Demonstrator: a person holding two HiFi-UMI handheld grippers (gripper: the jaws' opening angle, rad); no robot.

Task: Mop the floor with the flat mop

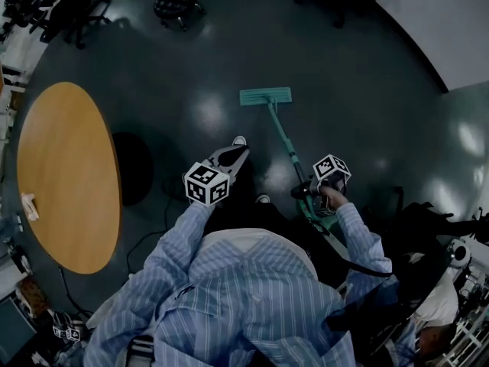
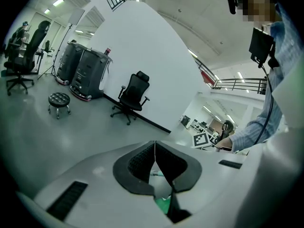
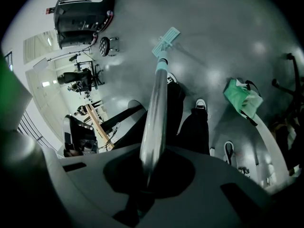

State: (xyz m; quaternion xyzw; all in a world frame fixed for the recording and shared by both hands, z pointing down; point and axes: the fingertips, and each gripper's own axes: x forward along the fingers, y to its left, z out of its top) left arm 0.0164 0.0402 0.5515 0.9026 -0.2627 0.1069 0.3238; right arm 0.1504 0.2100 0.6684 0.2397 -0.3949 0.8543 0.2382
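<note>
The flat mop's teal head [image 1: 265, 95] lies flat on the dark floor ahead of me. Its handle [image 1: 284, 140] slants back to my right gripper [image 1: 306, 193], which is shut on it. In the right gripper view the metal handle [image 3: 156, 113] runs from between the jaws [image 3: 147, 172] out to the mop head [image 3: 166, 38]. My left gripper [image 1: 238, 153] hangs to the left of the handle, apart from it. Its black pads [image 2: 142, 161] are pressed together with nothing between them, so the left gripper [image 2: 155, 156] is shut and empty.
A round wooden table [image 1: 69, 174] stands at my left. A black stool [image 1: 177, 2] and office chairs [image 1: 72, 10] sit at the far side. My shoes [image 1: 239, 141] are just behind the mop head. A green bag [image 3: 243, 96] lies on the floor.
</note>
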